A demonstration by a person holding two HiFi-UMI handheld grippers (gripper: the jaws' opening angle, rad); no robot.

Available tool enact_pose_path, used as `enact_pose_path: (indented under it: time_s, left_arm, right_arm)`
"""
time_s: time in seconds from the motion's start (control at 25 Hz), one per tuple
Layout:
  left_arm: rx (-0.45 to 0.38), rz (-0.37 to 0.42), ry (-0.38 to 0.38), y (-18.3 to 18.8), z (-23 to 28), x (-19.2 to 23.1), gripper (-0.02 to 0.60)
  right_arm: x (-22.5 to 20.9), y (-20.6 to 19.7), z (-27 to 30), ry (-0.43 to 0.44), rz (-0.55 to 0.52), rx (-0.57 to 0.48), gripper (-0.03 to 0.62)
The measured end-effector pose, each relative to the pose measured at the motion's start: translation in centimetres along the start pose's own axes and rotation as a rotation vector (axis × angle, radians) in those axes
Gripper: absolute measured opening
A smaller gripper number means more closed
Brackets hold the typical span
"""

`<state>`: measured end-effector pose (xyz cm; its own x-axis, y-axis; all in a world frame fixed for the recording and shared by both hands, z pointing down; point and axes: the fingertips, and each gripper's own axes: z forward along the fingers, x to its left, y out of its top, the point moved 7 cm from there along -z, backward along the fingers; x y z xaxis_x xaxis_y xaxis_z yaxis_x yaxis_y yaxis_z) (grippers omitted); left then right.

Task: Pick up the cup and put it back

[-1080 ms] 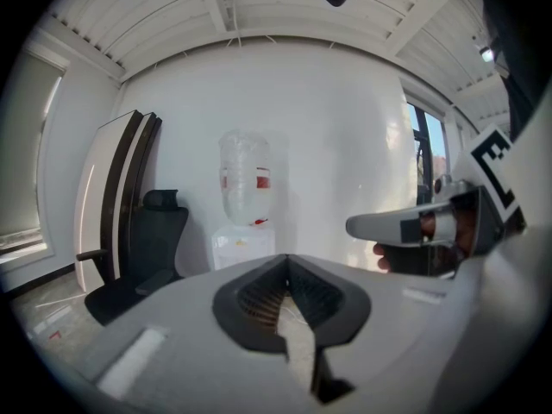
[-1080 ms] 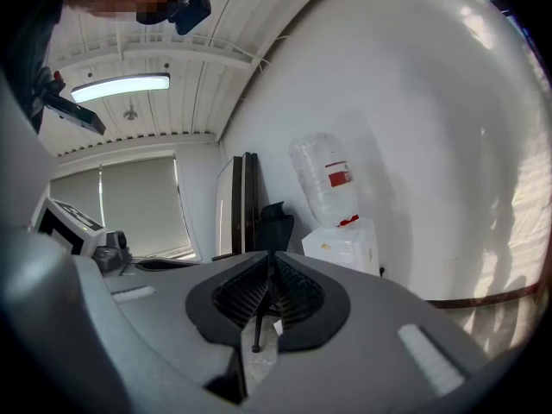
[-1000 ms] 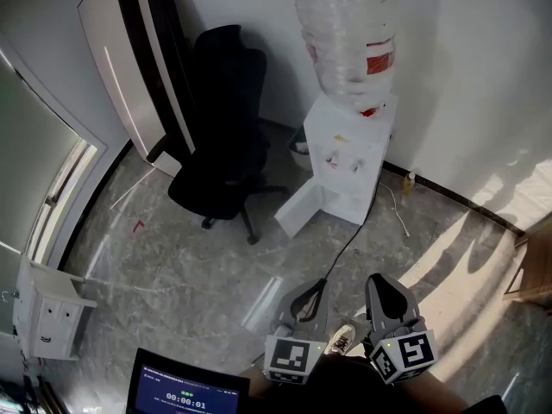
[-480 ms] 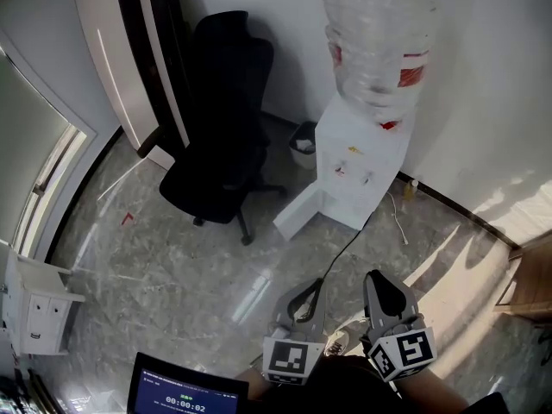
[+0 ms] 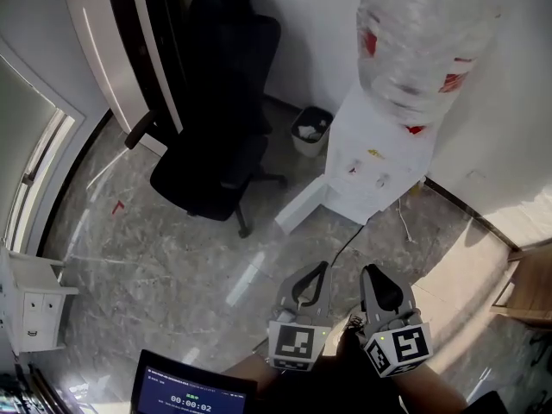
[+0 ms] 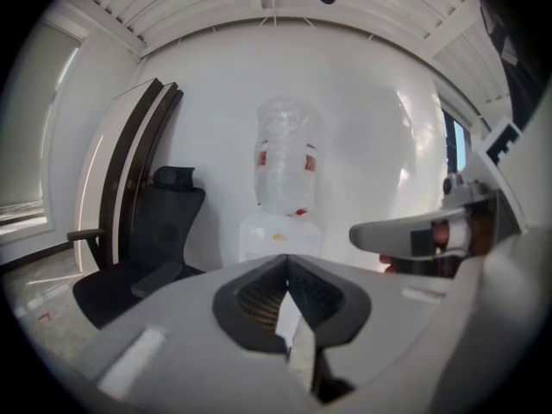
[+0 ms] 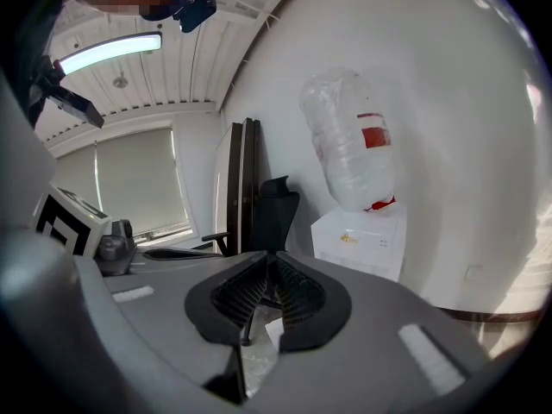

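Observation:
No cup shows in any view. A white water dispenser (image 5: 379,166) with a big clear bottle (image 5: 423,41) on top stands against the far wall, and its low cabinet door (image 5: 302,210) hangs open. My left gripper (image 5: 323,268) and right gripper (image 5: 369,271) are side by side at the bottom of the head view, above the floor and short of the dispenser. Both point toward it. In the left gripper view the gripper (image 6: 287,259) has its tips together with nothing between them, and the dispenser (image 6: 278,235) is straight ahead. The right gripper (image 7: 272,255) looks the same, with the dispenser (image 7: 362,240) to its right.
A black office chair (image 5: 220,128) stands left of the dispenser, with a small waste bin (image 5: 310,129) between them. A power cord (image 5: 349,244) runs across the marble floor. A white side cabinet (image 5: 30,296) is at the far left, wooden furniture (image 5: 526,283) at the right, a dark screen (image 5: 194,395) below.
Both grippers and the head camera have moved forward toward the dispenser, which now looks larger and nearer. The jaws look the same as before.

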<state>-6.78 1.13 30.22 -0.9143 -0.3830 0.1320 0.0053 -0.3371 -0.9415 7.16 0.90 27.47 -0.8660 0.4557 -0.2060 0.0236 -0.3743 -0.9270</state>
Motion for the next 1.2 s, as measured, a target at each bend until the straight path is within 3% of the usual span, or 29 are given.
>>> enact_pose_path:
  time_s: [0.2, 0.4, 0.64, 0.8, 1.0, 1.2]
  left_arm:
    - [0.015, -0.008, 0.017, -0.4, 4.0, 0.4, 0.003]
    - [0.049, -0.028, 0.086, -3.4, 8.5, 0.1, 0.003]
    - [0.128, -0.039, 0.166, -9.4, 13.8, -2.1, 0.003]
    - [0.164, -0.078, 0.158, -13.5, 15.4, -4.2, 0.004]
    - [0.199, -0.147, 0.147, -21.4, 17.6, -5.0, 0.003]
    - [0.183, -0.171, 0.153, -28.8, 19.0, -3.3, 0.003]
  right_arm:
    - [-2.2, -1.2, 3.1, 0.026, 0.005, 0.049, 0.034]
    - [-7.9, -4.6, 6.3, 0.062, 0.000, 0.090, 0.034]
    - [-15.8, -13.6, 11.3, 0.138, 0.031, 0.186, 0.035]
    - [-19.2, -20.3, 14.7, 0.169, 0.004, 0.263, 0.041]
    - [-22.5, -29.7, 20.6, 0.156, -0.027, 0.316, 0.064]
    - [-25.0, -38.0, 26.7, 0.099, -0.065, 0.352, 0.061]
